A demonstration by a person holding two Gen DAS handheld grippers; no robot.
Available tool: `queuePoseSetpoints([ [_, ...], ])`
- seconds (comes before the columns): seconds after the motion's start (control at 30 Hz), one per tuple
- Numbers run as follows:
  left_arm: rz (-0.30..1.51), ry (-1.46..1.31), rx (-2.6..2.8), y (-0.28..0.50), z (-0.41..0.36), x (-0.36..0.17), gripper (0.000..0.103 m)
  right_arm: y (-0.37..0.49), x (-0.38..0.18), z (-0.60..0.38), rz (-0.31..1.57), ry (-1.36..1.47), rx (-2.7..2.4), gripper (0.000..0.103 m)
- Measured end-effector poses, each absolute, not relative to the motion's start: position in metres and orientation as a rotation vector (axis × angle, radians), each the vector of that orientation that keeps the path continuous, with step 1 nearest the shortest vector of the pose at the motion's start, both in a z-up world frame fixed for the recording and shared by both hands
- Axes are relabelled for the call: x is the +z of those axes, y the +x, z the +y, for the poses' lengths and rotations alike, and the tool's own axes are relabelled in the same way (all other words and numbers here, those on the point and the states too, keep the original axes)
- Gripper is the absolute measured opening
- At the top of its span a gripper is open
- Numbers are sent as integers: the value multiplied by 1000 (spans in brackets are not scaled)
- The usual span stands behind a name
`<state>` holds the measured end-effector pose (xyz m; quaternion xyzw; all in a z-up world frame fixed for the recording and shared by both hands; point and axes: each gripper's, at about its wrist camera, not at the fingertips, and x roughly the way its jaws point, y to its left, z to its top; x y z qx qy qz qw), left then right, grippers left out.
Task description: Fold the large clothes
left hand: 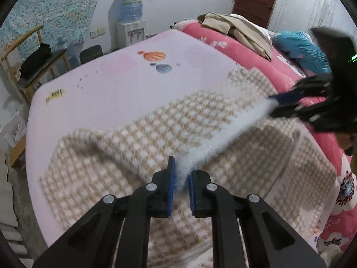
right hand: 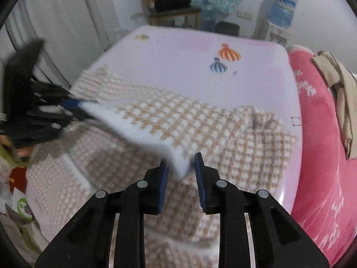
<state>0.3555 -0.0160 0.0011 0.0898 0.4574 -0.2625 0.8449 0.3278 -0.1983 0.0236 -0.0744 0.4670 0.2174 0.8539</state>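
Observation:
A large beige-and-white checked knit garment [left hand: 138, 134] [right hand: 223, 122] lies spread on a pale pink sheet with balloon prints [left hand: 111, 78] [right hand: 178, 51]. Its white hem [left hand: 223, 131] [right hand: 138, 127] is lifted off the bed and stretched between both grippers. My left gripper [left hand: 183, 167] is shut on one end of the hem; in the right wrist view it shows blurred at the left [right hand: 75, 105]. My right gripper [right hand: 180, 159] has the other end bunched between its blue pads, jaws slightly apart on the thick cloth; the left wrist view shows it at the right [left hand: 273, 102].
A pink floral quilt [left hand: 245, 51] [right hand: 316, 116] lies along the bed's side, with beige clothes [left hand: 241, 29] and a teal bundle [left hand: 299, 47] on it. A water dispenser [left hand: 131, 22] and a wooden chair [left hand: 33, 62] stand beyond the bed.

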Motion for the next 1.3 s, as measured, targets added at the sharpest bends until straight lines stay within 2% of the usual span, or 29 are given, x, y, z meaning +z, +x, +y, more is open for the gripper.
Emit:
queuePoseSetpoints([
  [0.1, 974, 138, -555, 357, -12, 0, 12, 325, 57, -205, 874, -23, 525, 27],
  [0.2, 986, 116, -551, 360, -12, 1, 12, 343, 64, -200, 860, 81, 555, 27],
  [0.33, 988, 112, -550, 356, -6, 4, 14, 384, 14, -173, 1014, 133, 567, 24],
  [0.47, 1007, 76, -573, 340, 17, 10, 17, 380, -37, -172, 1148, 169, 556, 24],
  [0.63, 919, 37, -607, 329, 37, 36, 17, 357, -22, -182, 1154, 141, 582, 24],
  [0.77, 850, 2, -603, 350, 25, 53, 17, 365, 17, -193, 1020, 126, 540, 24],
  [0.87, 876, 30, -592, 379, -8, 40, 18, 391, 18, -188, 989, 97, 472, 24],
  [0.97, 961, 126, -512, 404, -34, 4, 18, 407, -7, -174, 1035, 10, 401, 22],
  [1.03, 1017, 145, -471, 411, -29, -16, 18, 401, -22, -179, 1046, -51, 394, 21],
  [1.2, 1013, 113, -486, 392, 12, -19, 18, 368, -23, -216, 1039, -134, 400, 21],
  [1.27, 995, 140, -475, 385, 17, -12, 18, 363, -21, -225, 1056, -133, 350, 31],
  [1.3, 970, 162, -462, 380, 17, -5, 18, 361, -17, -228, 1049, -129, 344, 31],
])
